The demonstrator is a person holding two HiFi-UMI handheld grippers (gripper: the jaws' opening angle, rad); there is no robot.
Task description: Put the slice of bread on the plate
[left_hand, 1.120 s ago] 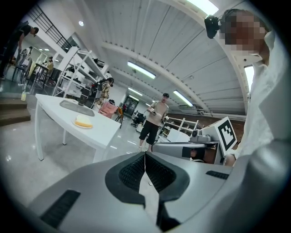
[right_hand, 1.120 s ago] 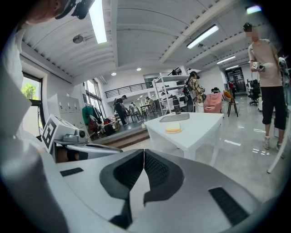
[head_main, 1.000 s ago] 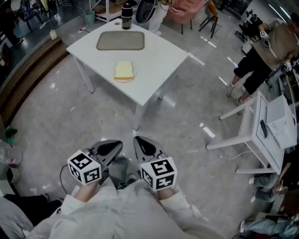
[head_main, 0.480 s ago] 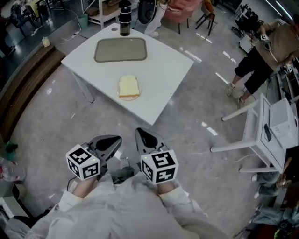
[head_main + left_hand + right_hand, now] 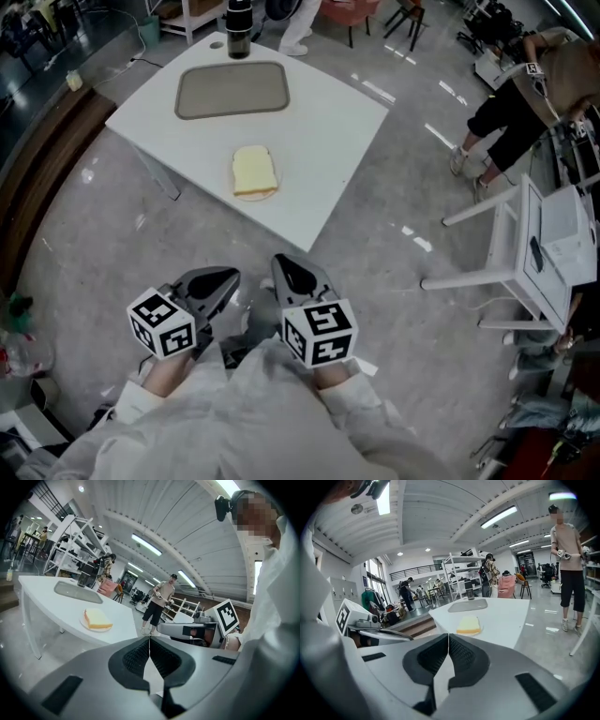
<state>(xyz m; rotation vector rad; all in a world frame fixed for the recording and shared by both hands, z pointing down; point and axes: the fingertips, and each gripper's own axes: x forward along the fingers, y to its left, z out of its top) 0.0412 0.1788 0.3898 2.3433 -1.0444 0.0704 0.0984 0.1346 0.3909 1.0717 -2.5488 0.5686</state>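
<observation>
A pale yellow slice of bread (image 5: 253, 170) lies on a small white plate (image 5: 257, 195) near the front of a white table (image 5: 328, 141). The left gripper view shows the bread (image 5: 97, 618) on the plate (image 5: 92, 626); the right gripper view shows the bread (image 5: 468, 625) too. My left gripper (image 5: 220, 280) and right gripper (image 5: 290, 272) are held side by side close to my body, over the floor and well short of the table. Both are shut with nothing between the jaws, as seen at the left gripper (image 5: 149, 639) and the right gripper (image 5: 448, 635).
A grey tray (image 5: 232, 89) lies at the back of the table, with a black tumbler (image 5: 238, 17) behind it. A person (image 5: 525, 94) stands at the right next to a white side table (image 5: 525, 262). Chairs and shelving stand beyond the table.
The table and bread have come nearer in the head view. Both grippers have stayed shut and close to my body.
</observation>
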